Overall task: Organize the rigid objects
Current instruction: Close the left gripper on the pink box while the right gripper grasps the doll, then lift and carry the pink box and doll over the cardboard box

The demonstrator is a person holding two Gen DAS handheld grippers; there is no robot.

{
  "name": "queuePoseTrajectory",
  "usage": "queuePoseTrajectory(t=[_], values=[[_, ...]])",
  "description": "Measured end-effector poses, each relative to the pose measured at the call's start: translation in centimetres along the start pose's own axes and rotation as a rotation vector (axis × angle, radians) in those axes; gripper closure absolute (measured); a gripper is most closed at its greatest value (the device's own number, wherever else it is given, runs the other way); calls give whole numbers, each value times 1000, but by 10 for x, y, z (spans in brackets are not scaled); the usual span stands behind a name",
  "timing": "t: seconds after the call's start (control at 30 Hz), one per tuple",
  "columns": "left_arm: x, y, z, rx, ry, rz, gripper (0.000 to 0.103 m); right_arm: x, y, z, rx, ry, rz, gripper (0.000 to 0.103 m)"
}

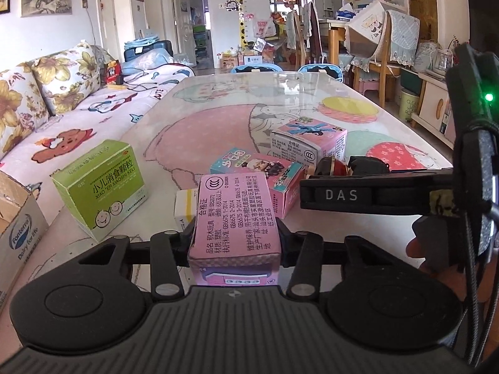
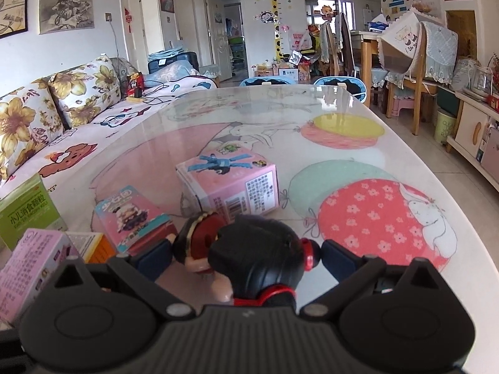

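Pink rectangular cardboard toy carton (image 1: pixel 234 218), printed face up, sits low centre in the left wrist view, clamped by its sides between the pads of the left tool (image 1: pixel 234 237); the grip looks made, so the step in hand is pick-up and transfer. Right tool (image 2: pixel 246 258), low centre of its own view, has its pads against a glossy plastic doll figure with black hair and red trim (image 2: pixel 249 261); gripped, as far as I can judge. Both things are at the near edge of the glossy cartoon-printed worktop (image 2: pixel 343 118). Next move, my judgement: lift the carton clear and carry it to the open brown cardboard box (image 1: pixel 15 218) at far left, if that is the receptacle. Obstacles: the green cardboard medicine box (image 1: pixel 99 190) stands between carton and box; a small white-and-yellow box (image 1: pixel 185 208) touches the carton's left side; a pink-and-teal cartoon-printed box (image 1: pixel 259 171) lies just behind. A pink cube-shaped carton (image 2: pixel 230 184) is further back. The right tool crosses the right of the left view.
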State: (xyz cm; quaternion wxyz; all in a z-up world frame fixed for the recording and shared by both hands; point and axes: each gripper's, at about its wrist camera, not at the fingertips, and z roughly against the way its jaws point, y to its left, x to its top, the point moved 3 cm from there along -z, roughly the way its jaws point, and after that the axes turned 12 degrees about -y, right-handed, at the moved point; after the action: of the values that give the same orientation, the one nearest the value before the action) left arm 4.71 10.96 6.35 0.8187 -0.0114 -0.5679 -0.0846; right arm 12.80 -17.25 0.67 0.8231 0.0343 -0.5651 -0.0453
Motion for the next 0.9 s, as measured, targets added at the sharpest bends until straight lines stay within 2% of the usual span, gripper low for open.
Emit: queuePoseTrajectory(t=[0.27,0.57,0.9], values=[[-2,2,11,-1,9,-3,48,-1,-2,7,2,-11,-14,3],[-7,10,29,0,13,-19,48,-7,9,28,24,-42,27,3],[-9,14,36,-4,40,-10,48,-18,20,51,32,-33,53,3]])
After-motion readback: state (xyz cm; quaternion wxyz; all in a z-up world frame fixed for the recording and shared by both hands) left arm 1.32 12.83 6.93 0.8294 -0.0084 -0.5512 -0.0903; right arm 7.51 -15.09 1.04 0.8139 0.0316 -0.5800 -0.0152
